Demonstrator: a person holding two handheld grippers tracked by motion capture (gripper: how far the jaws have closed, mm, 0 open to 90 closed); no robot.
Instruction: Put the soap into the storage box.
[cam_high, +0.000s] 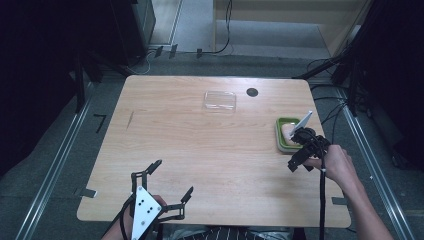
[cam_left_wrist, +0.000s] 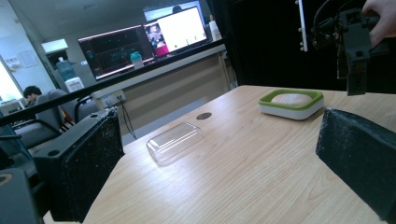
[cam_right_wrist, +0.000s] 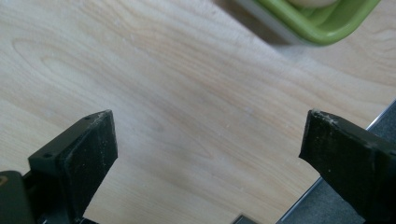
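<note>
**Two open tools, a green dish at the right edge**

The worktop (cam_high: 200, 150) is a pale wood slab with rounded corners, standing on a grey floor among dark frames and cables. Most of its surface is bare.

The left tool (cam_high: 167, 182) sits at the near edge, held by a hand; a grey three-cornered plate with dots rides on top of it. Its jaws stand wide apart with nothing between them, pointing across the worktop. In the left gripper view they frame the lid and the dish beyond.

The right tool (cam_high: 298, 164) hangs above the right side of the worktop, gripped by the right hand (cam_high: 337, 165), its cable trailing back along the forearm. Its jaws are also spread wide and empty; in the right gripper view they point down at bare wood, with the dish just past them at the top.

The dish (cam_high: 280, 135) is green-rimmed over a white base, near the right edge, close beside the right tool. A pale soap (cam_left_wrist: 292, 98) lies in it.

A clear lid (cam_high: 219, 100) rests flat toward the far side, well apart from the dish. Just right of it is a small dark hole (cam_high: 252, 92).
</note>
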